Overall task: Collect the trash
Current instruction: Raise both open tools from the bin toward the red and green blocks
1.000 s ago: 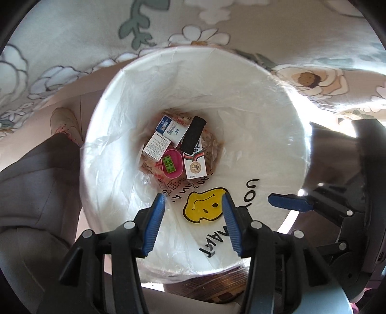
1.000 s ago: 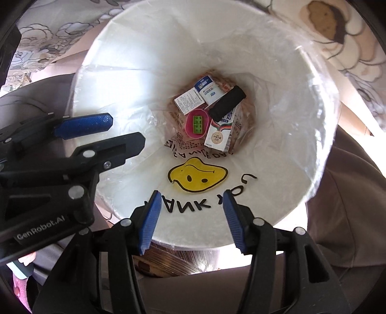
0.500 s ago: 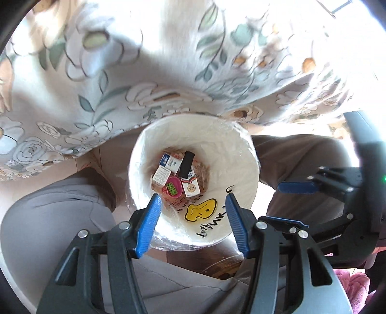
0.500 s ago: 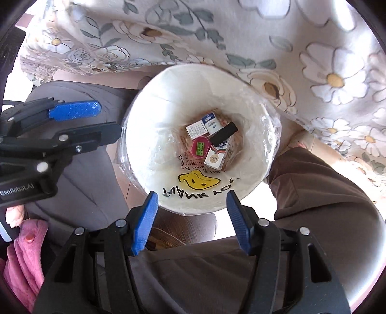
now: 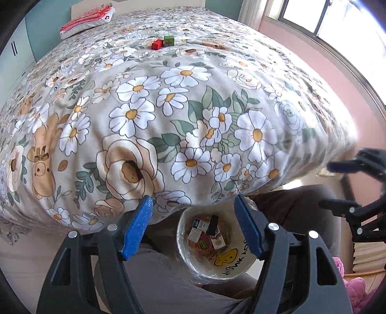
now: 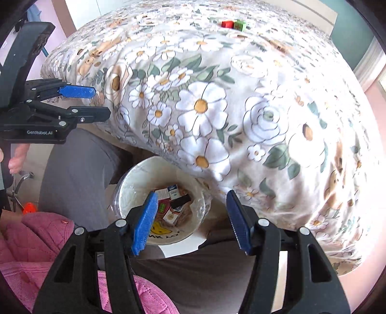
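While left tongs widen emptily, right tongs gape; casing reads "GenRobot.AI".

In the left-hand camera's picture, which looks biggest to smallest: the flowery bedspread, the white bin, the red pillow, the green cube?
1. Bedspread
2. White bin
3. Red pillow
4. Green cube

The pillow and cube lie far off, so true sizes are unsure.
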Demonstrator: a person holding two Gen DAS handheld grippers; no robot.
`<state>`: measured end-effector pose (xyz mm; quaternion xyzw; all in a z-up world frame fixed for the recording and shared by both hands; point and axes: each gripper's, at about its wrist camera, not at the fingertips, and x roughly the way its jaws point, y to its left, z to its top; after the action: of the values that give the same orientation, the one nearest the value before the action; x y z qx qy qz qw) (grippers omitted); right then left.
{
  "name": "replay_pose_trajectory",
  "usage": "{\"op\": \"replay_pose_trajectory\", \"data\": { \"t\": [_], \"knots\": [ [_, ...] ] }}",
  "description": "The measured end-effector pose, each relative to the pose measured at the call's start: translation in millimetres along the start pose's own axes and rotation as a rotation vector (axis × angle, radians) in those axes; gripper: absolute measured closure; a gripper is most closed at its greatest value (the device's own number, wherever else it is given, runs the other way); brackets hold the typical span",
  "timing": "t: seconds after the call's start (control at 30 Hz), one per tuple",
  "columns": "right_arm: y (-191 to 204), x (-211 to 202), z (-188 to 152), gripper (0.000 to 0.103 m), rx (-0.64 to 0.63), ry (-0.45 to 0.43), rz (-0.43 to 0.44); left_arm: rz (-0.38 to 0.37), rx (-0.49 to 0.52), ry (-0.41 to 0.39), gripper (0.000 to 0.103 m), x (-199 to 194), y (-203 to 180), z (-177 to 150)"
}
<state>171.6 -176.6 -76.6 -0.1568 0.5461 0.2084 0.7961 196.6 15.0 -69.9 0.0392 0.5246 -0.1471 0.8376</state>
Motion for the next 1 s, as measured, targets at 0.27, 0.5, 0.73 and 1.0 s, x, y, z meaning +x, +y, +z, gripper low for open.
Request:
{"op": "replay_pose_trajectory", "data": {
  "t": [0.27,0.5,0.73,1.0],
  "knots": [
    [-37,-52,47,0.035,-0.040,-0.138,-0.032,0.106,0.044,-0.093,0.021,-16,13,54],
    [-68,-77,96,0.033,-0.105,-0.282,-0.011,0.129,0.058,-0.148,0.017,-17,26,102],
    [-93,-84,139,0.033,-0.148,-0.340,0.002,0.127,0.060,-0.155,0.017,-2,36,139],
    [-118,-71,187,0.030,-0.177,-0.347,0.030,0.136,0.078,-0.148,0.017,18,46,178]
  ]
}}
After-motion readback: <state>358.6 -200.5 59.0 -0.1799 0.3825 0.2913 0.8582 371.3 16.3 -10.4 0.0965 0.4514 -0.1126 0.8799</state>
